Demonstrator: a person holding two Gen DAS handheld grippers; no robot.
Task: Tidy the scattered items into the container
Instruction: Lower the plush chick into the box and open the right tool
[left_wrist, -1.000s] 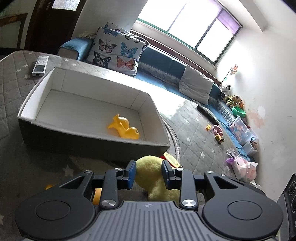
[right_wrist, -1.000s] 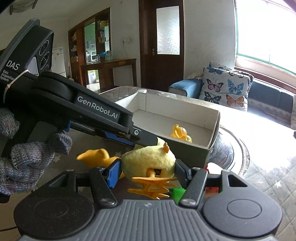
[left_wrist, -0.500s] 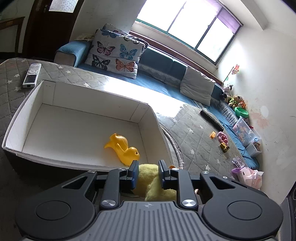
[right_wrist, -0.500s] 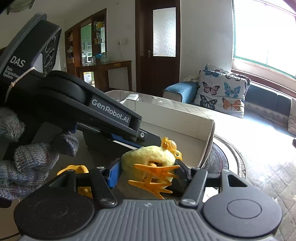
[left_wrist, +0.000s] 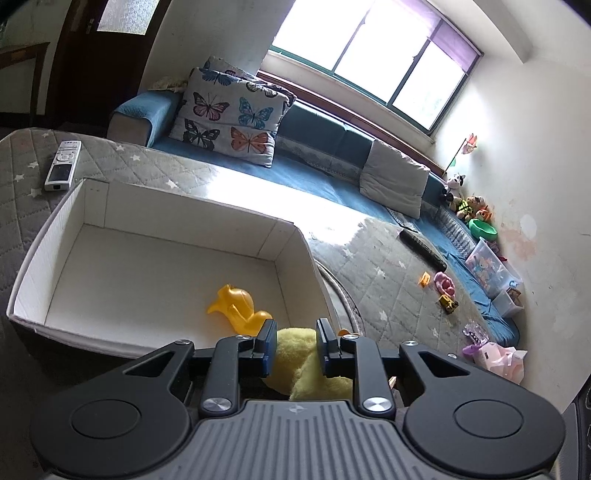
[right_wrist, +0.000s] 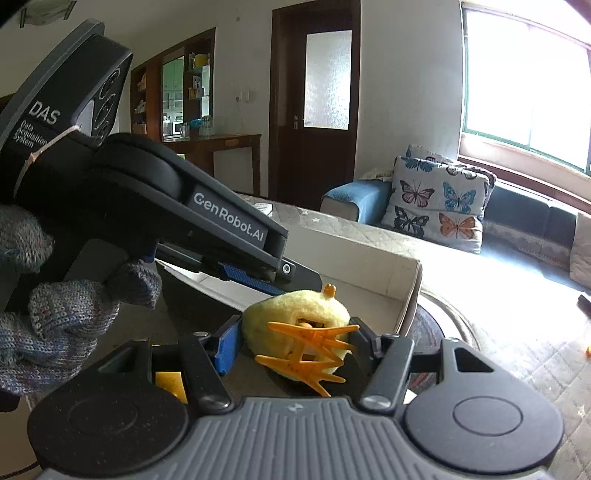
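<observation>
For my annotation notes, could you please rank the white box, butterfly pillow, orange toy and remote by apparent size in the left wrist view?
1. white box
2. butterfly pillow
3. orange toy and remote: look alike in size, and the toy is nearer, so unranked.

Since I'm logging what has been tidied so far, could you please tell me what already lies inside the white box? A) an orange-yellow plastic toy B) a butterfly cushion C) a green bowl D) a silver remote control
A: the left wrist view shows an orange-yellow plastic toy lying on the floor of the white box, near its front right corner.
</observation>
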